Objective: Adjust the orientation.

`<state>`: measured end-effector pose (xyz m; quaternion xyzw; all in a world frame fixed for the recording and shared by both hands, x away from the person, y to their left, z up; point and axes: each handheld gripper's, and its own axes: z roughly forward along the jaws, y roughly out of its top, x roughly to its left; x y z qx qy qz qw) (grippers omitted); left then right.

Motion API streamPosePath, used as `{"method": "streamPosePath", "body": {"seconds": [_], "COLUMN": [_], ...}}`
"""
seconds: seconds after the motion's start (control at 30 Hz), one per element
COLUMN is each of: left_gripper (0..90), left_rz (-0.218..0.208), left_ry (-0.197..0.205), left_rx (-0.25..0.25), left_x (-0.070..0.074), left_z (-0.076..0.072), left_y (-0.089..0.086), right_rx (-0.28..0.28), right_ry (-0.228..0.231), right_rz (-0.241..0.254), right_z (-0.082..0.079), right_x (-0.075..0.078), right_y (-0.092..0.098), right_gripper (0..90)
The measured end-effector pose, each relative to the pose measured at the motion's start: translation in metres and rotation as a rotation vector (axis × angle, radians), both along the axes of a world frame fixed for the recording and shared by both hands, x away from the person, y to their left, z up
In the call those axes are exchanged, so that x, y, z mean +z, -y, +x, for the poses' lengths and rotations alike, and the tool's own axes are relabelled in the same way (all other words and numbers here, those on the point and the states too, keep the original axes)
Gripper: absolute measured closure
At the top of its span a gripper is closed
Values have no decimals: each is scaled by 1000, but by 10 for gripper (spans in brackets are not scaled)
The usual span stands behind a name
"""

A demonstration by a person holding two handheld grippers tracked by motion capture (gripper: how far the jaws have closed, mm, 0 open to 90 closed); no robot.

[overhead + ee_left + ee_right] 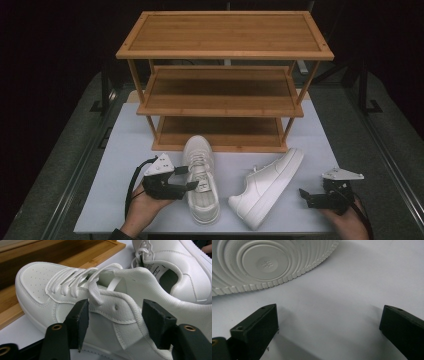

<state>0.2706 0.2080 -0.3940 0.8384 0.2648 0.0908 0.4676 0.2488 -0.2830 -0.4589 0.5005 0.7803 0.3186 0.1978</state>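
- A three-tier wooden rack (pixel 225 80) stands at the back of a white mat (pixel 120 145) on a grey table, its shelves bare; the room behind is dark.
- Two white shoes sit on the mat in front of the rack. The upright shoe (pixel 201 180) points toe-first at the bottom shelf, its long axis running from the person toward the rack. The tipped shoe (pixel 267 186) lies on its side just to the right, sole facing right.
- The left gripper (pixel 191 177) is the nearer one, level with the upright shoe's collar; its jaws stand apart, straddling the shoe's side wall (pixel 117 315) without visibly pinching it.
- The right gripper (pixel 306 196) rests low on the mat just right of the tipped shoe, jaws spread on nothing, the ribbed sole (pixel 267 262) ahead of it.
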Motion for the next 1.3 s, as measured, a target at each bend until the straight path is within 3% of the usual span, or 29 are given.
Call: {"method": "streamPosePath", "body": {"seconds": [0.5, 0.73, 0.9, 0.97, 1.07, 1.3], "left_gripper": [525, 607, 747, 763, 839, 861], "left_rz": [12, 25, 49, 53, 55, 33], "left_ry": [-1, -11, -25, -34, -9, 46], "left_rx": [-34, -21, 11, 27, 55, 45], "left_x": [6, 9, 14, 15, 19, 25], "left_z": [0, -3, -4, -3, -3, -4], "left_y": [-18, -33, -41, -46, -53, -52], "right_rx": [0, 0, 0, 0, 0, 0], "right_ry": [1, 0, 0, 0, 0, 0], "right_rz": [0, 0, 0, 0, 0, 0], "right_z": [0, 0, 0, 0, 0, 0], "right_x": [0, 0, 0, 0, 0, 0], "right_y": [0, 0, 0, 0, 0, 0], "right_gripper": [14, 14, 14, 14, 14, 14]}}
